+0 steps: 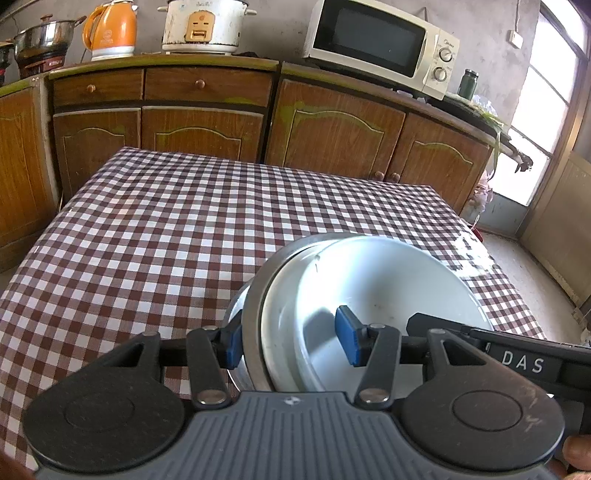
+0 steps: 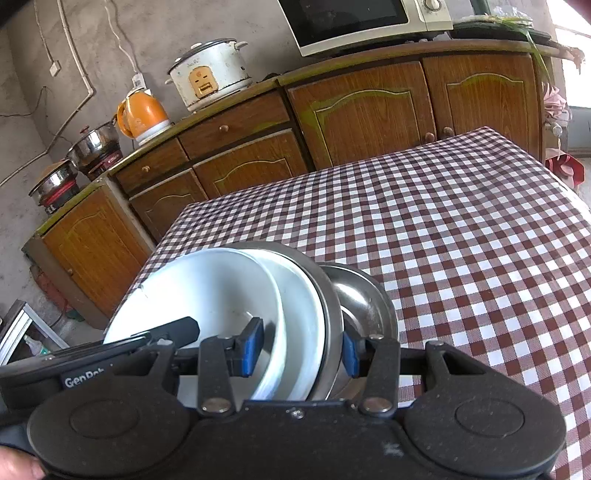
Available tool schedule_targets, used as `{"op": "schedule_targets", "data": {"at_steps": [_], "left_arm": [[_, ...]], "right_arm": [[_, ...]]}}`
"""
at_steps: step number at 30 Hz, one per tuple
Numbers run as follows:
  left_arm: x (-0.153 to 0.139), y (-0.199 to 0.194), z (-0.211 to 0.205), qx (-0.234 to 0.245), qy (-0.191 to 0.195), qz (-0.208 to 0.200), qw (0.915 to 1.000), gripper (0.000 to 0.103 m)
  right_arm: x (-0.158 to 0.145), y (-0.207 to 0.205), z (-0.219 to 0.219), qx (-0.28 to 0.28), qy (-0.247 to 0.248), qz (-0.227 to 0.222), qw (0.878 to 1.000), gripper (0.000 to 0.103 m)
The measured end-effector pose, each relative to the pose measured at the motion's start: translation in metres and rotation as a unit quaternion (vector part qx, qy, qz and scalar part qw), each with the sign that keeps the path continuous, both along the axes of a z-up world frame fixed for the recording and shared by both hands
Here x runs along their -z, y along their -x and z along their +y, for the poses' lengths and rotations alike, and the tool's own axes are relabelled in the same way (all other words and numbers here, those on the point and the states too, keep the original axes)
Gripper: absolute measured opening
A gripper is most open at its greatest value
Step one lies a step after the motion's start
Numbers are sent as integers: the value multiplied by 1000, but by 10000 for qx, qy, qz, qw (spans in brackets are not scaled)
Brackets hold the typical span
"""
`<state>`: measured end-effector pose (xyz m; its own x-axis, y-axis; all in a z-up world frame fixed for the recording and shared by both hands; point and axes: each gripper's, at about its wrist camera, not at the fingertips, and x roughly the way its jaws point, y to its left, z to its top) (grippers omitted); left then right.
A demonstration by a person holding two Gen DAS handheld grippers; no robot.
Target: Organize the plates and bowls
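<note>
Nested stack of dishes (image 1: pixel 369 295) above the checked tabletop (image 1: pixel 166 229). The left gripper (image 1: pixel 291 343) and right gripper (image 2: pixel 299 349) each clamp their fingers on opposite rims, one blue pad inside the white bowl (image 2: pixel 207 295), one outside the steel rim. The right view alone shows a second steel bowl (image 2: pixel 365 302) beneath. Surfaces are smooth, round and glossy.

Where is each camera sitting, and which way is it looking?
Left wrist view: on the left claw, looking down its fingers over the stack of dishes and checkered table toward the cabinets; a fingertip shows.
Right wrist view: on the right claw, same stack, from its other side; a bit of hand shows.
Both share: stack, table, rice cooker, orange kettle, microwave, each other's claw.
</note>
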<state>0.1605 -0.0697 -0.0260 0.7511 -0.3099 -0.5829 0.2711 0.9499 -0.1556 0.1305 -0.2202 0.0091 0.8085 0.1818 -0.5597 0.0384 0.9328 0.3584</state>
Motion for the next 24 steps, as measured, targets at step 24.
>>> {"op": "schedule_targets", "data": {"at_steps": [24], "left_arm": [[29, -35, 1, 10, -40, 359, 9993, 51]], "right_arm": [[35, -44, -4, -1, -61, 344, 9994, 53]]}}
